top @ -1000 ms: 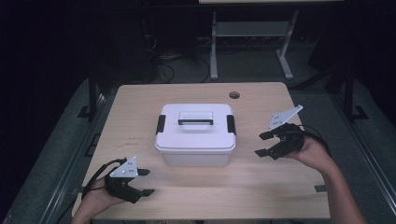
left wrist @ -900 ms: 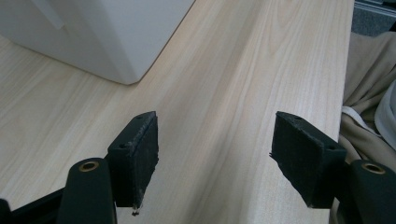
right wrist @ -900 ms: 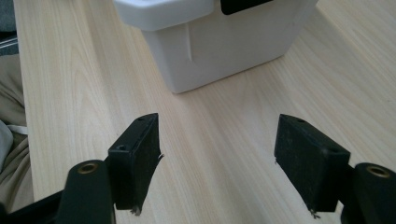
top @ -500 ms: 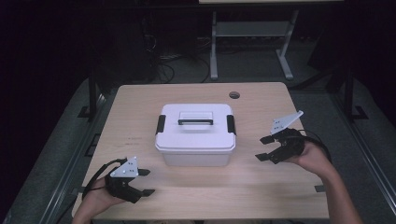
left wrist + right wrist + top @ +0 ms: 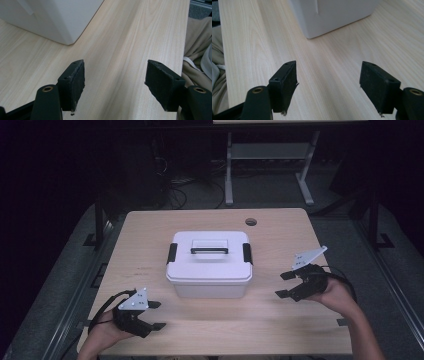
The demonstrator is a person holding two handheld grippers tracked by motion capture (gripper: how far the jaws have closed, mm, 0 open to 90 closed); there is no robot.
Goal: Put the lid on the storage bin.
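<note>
High view: white box (image 5: 209,264) w/ lid, black handle (image 5: 209,250) and black side latches sits mid surface (image 5: 280,330). Left gripper (image 5: 155,315) rests near front-left corner, jaws spread, nothing btwn them. Right gripper (image 5: 284,285) hovers just right of box, jaws spread, empty, apart from box.

Left gripper view: pads wide apart over bare wood; box corner (image 5: 67,37) ahead-left, not touching.

Right gripper view: pads wide, empty; box corner (image 5: 312,33) ahead, near but apart.

Risks, as a guess: box looks light, so a one-sided push from right gripper could slide or twist it; approaching too low could catch box wall instead of latch; trailing cable could snag surface edge.
</note>
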